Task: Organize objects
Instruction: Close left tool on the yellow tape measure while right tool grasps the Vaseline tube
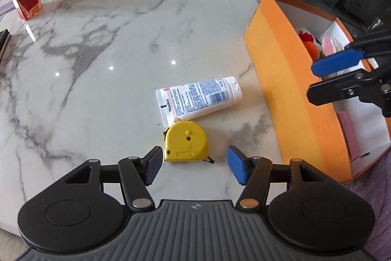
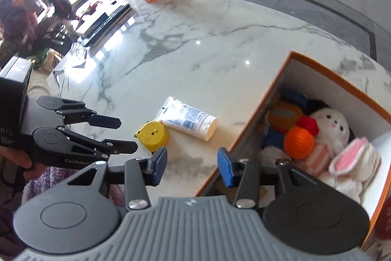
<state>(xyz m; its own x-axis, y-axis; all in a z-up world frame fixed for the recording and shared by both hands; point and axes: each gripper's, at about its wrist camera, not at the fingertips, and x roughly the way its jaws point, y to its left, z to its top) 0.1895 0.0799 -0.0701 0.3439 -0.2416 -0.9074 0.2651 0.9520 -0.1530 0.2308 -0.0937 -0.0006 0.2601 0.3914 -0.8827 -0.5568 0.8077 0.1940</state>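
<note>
Left gripper (image 1: 194, 164) and right gripper (image 2: 192, 166): jaws apart, empty.

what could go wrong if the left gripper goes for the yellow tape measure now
1. The yellow plastic tape measure touches the white lotion tube, so closing could nudge the tube.
2. It sits off-centre, near one finger of the open left gripper, and may skid on the glossy marble tabletop.

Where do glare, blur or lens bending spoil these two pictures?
Left wrist view: ceiling lights glint on the glossy marble table, and the orange cardboard box wall looks smeared. Right wrist view: the window at upper left is blown out, and the table edge curves.
</note>
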